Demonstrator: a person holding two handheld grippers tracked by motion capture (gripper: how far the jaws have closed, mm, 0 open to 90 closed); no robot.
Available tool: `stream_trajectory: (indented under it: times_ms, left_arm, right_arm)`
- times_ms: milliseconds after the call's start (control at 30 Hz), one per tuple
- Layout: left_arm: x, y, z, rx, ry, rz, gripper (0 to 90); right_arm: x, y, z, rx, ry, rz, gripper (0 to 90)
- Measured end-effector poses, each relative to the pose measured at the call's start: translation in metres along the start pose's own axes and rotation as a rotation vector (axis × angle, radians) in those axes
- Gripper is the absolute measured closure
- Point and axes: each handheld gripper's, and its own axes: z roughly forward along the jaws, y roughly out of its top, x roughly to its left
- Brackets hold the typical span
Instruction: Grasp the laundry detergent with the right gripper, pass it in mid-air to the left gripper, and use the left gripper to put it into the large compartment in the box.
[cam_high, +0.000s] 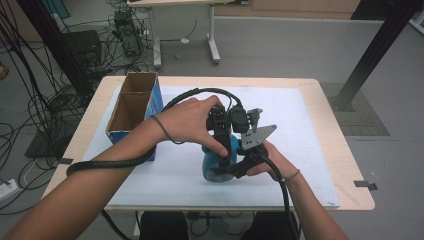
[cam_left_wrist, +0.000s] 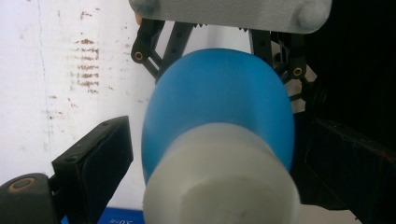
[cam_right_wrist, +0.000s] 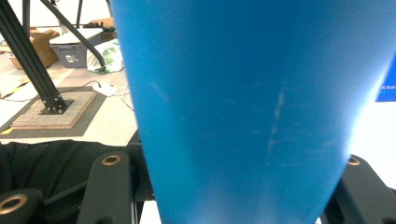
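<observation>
Step in hand: you steady the blue bottle (cam_high: 216, 165) upright on the desk (cam_high: 310, 150), cap (cam_left_wrist: 219, 182) not yet off, I judge. Right gripper (cam_high: 235, 171) clamps its lower body between the jaws. Left gripper (cam_high: 224, 145) straddles the white cap from above, jaws apart, not touching. Next: close on the cap, then twist.

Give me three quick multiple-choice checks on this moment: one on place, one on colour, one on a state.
1. Where is the cardboard box?
A. left part of the table
B. right edge
C. on the floor

2. What colour is the bottle body?
A. red
B. blue
C. green

3. How does the right gripper stand?
A. lying idle on the table
B. jaws on either side of the bottle
C. inside the box

Answers: 1 A, the high view shows it at left. 2 B, blue with a white cap. 3 B, a jaw stands on each side of the bottle.
</observation>
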Motion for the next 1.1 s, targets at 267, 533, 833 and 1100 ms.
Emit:
stream_trajectory:
  times_ms: [267, 533, 833, 1100]
  left_arm:
    - [-0.0012, 0.0006, -0.0019, -0.001, 0.003, 0.003, 7.8]
    - [0.0001, -0.0002, -0.0023, -0.001, 0.002, -0.002, 7.8]
    - [0.0005, -0.0010, -0.0021, -0.004, 0.001, -0.001, 7.8]
    - [0.0009, -0.0017, -0.0020, -0.001, 0.003, -0.003, 7.9]
  right_arm:
    - [0.0003, 0.0002, 0.0005, 0.002, -0.002, 0.003, 42.6]
    - [0.0003, 0.0005, 0.0009, 0.006, -0.005, 0.000, 42.6]
    - [0.0006, 0.0003, 0.0011, 0.004, -0.006, -0.001, 42.7]
    - [-0.0001, 0.0002, 0.0021, 0.004, -0.004, 0.000, 42.6]
